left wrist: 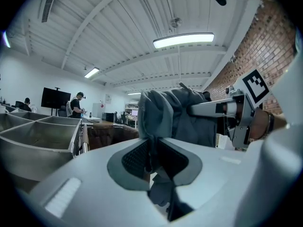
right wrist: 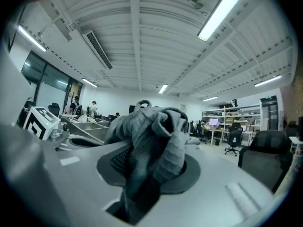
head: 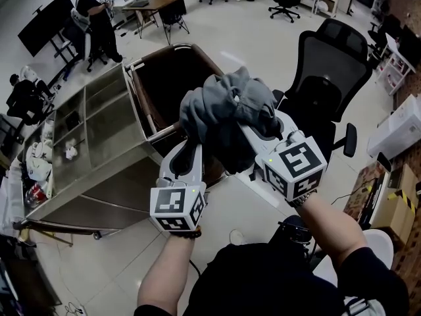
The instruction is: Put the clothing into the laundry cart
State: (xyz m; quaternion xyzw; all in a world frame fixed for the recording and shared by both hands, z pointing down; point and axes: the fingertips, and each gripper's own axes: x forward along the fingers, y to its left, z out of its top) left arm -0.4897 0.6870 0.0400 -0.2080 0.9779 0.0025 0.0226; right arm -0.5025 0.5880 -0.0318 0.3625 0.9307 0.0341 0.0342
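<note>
- Floor (head: 217, 25): pale, smooth, slightly glossy.
- Metal rack (head: 112, 176): brushed steel sheet, boxy, top split into square open compartments. It stands at the left, right against the laundry cart.
- Laundry cart (head: 143, 101): rectangular tub with brown walls, a thin metal rim and a dark inside. It sits in the middle of the head view, between the rack and the chair.
- Office chair (head: 329, 58): black, mesh back, curved armrest. It is at the right, just beside the cart.
- Clothing (head: 230, 107): grey ribbed knit, soft, bunched into a lumpy wad with folds and a loop sticking up. It is carried between both tongs. In the head view it overlaps the cart's near right corner and is not down inside.
- Left tongs (left wrist: 152, 155): pale grey plastic shell with dark cross-hatched pads. The jaws are nearly together, pinching a thin fold of the clothing at the wad's left side.
- Right tongs (right wrist: 151, 167): same build. The jaws are a little apart, clamped on a thicker bunch of the knit, with fabric spilling over both pads and hanging below.
- Each tongs carries a white cube with black square markers at its near end.
</note>
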